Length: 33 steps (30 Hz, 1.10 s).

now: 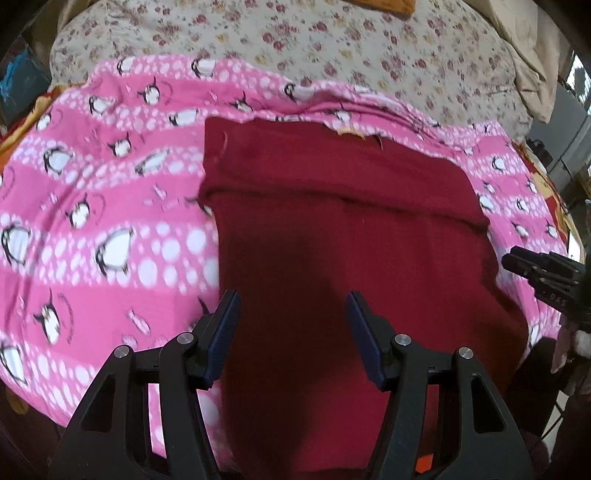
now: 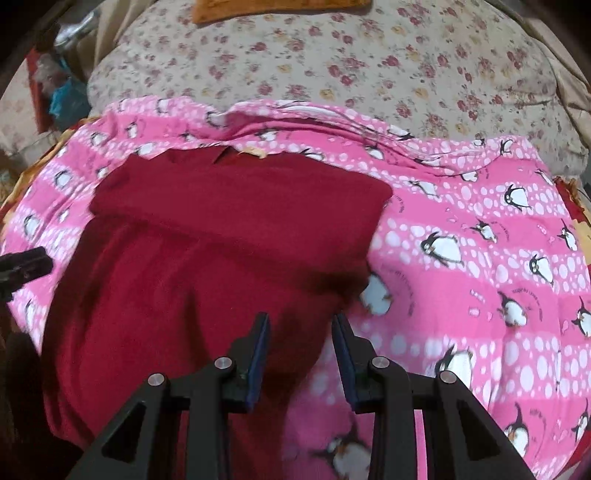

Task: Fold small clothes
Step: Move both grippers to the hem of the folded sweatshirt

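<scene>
A dark red knitted garment lies flat on a pink penguin-print blanket, with a folded layer crossing its upper part. My left gripper hovers over the garment's near left part, jaws apart with nothing between them. In the right wrist view the same garment fills the left and middle. There my right gripper hangs above its near right edge, a narrower gap between its pads, also holding nothing. Each gripper shows at the side of the other's view: the right gripper and the left gripper.
Beyond the blanket lies a cream floral bedsheet with an orange cloth at the far edge. A blue bag and clutter sit off the bed's left side. Beige fabric hangs at the far right.
</scene>
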### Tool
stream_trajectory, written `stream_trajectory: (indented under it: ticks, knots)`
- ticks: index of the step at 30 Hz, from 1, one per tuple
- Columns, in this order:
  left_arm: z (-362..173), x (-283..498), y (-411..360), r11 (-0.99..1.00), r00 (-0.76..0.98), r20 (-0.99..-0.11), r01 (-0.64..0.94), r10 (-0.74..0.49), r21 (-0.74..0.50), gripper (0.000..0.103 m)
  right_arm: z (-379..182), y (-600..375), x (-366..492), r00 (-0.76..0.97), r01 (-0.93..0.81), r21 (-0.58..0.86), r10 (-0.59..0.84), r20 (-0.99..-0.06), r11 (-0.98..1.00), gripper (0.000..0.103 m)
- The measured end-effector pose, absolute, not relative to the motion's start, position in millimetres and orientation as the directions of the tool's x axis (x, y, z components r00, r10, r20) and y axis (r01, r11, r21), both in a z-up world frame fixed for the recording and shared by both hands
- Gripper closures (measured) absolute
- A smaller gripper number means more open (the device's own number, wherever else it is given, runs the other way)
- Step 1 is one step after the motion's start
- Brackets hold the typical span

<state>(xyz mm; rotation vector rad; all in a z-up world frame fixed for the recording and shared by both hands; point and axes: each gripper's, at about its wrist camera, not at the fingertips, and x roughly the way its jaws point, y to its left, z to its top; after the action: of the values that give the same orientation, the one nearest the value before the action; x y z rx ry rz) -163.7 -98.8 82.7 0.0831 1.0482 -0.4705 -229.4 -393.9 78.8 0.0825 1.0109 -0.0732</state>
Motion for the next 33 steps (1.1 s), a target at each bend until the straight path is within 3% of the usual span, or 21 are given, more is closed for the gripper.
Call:
stream_trajectory:
  ticks: [10,17,19,22,27,31,32,33]
  knots:
    - [56.6,-184.6,-75.4,0.915,0.365,-0.875,0.358,-0.318,-0.184,0.044,59.3,-411.0,-277.7,0.498,0.098,0.148,0.08,-0.863,0.984,0.064]
    - [46.9,-197.0,-57.8,0.918,0.325,-0.886,0.33,-0.33,-0.22,0.044,29.8,-411.2,-287.4,0.503,0.098,0.371,0.276,-0.819,0.924,0.064]
    - [48.0,-203.2,-52.2,0.916,0.322,-0.885,0.329,-0.337,-0.229,0.044,31.9,-407.0,-293.0,0.526,0.061,0.36,0.276,-0.804,0.931,0.088]
    - [48.0,-213.6,-44.7,0.916,0.317,-0.887,0.327,-0.337,-0.231,0.044,44.8,-405.8,-305.6,0.563,0.039,0.247,0.183,-0.806,0.968,0.093]
    - [39.9,-225.7,-36.2,0.918,0.286,-0.895,0.302,-0.344,-0.256,0.044,44.5,-421.9,-317.9,0.563,0.082,0.233,0.148,-0.813,0.969,0.094]
    - [36.5,-235.7,-30.1,0.918,0.268,-0.898,0.289,-0.35,-0.272,0.044,50.8,-433.1,-334.1,0.594,0.087,0.363,0.245,-0.767,0.928,0.093]
    - [35.1,-239.0,-28.5,0.917,0.261,-0.899,0.286,-0.353,-0.277,0.044,51.1,-433.1,-338.7,0.587,0.074,0.387,0.274,-0.762,0.919,0.092]
    - [32.7,-242.3,-27.0,0.916,0.25,-0.9,0.284,-0.357,-0.284,0.044,50.3,-431.1,-343.2,0.567,0.061,0.389,0.289,-0.771,0.919,0.082]
